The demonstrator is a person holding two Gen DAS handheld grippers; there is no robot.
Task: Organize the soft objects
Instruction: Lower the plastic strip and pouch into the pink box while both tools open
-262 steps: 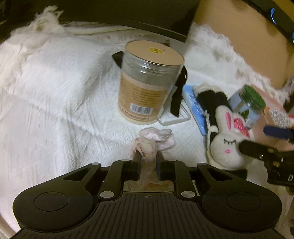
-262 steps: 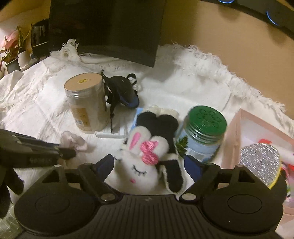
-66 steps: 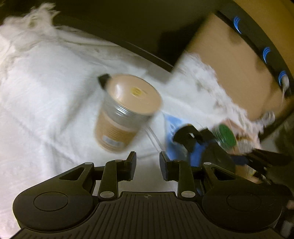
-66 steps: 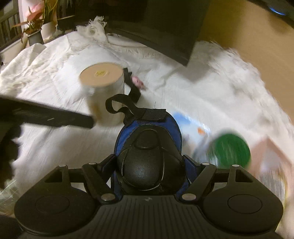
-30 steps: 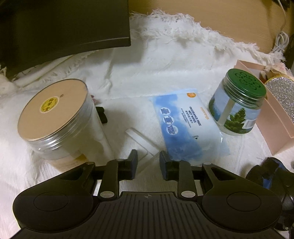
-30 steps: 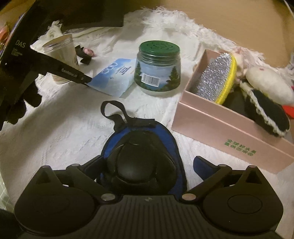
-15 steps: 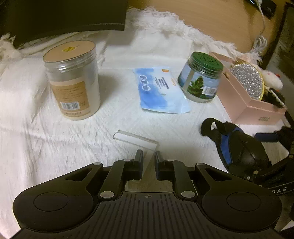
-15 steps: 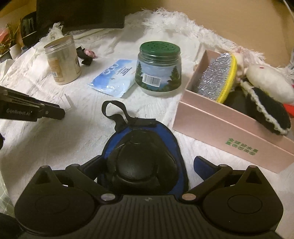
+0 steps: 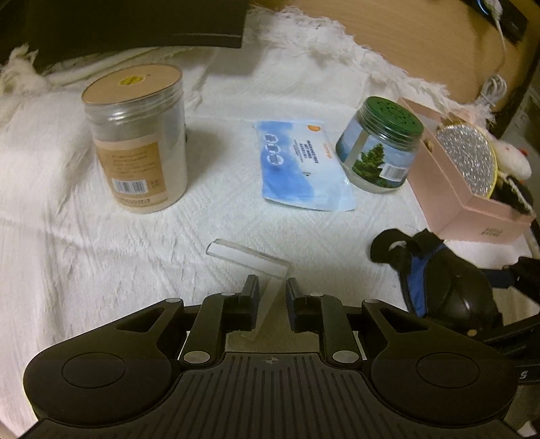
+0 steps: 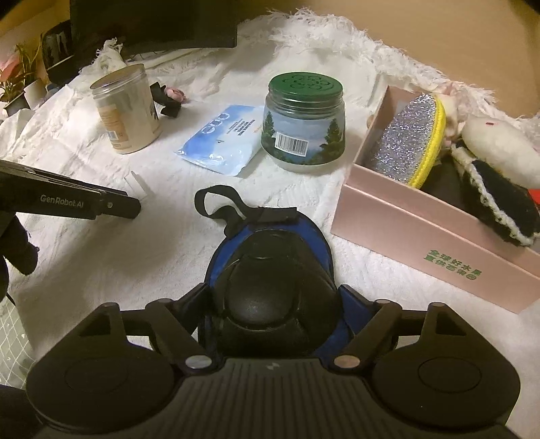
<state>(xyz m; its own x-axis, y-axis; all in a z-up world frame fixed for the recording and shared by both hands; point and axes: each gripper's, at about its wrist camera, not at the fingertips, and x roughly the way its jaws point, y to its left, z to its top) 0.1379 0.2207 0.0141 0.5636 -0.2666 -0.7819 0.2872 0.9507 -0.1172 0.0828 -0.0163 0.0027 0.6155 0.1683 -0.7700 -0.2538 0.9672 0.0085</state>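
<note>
A blue and black padded strap item [image 10: 270, 270] lies on the white blanket [image 10: 101, 270] in front of a pink box [image 10: 422, 236]. My right gripper [image 10: 273, 293] is closing its jaws around the pad, and the blue fingertips touch its sides. The box holds a white bunny plush [image 10: 499, 148], a black knitted piece [image 10: 499, 209] and a silver glitter pad [image 10: 405, 141]. My left gripper [image 9: 271, 290] is nearly shut, with the stem of a clear plastic stand [image 9: 246, 256] between its fingers. A small pink fabric flower [image 10: 173, 93] lies behind the tan canister [image 10: 125, 111].
A tan-lidded canister [image 9: 141, 152], a blue wet-wipes pack [image 9: 300, 162] and a green-lidded jar [image 9: 381, 145] stand across the blanket's middle. A dark screen [image 9: 118, 23] sits at the back. A wooden surface [image 9: 405, 30] runs past the blanket's fringe.
The left gripper has drawn back from the canister, and the clear stand came with it. The right jaws have narrowed onto the blue and black pad, which has stayed in place.
</note>
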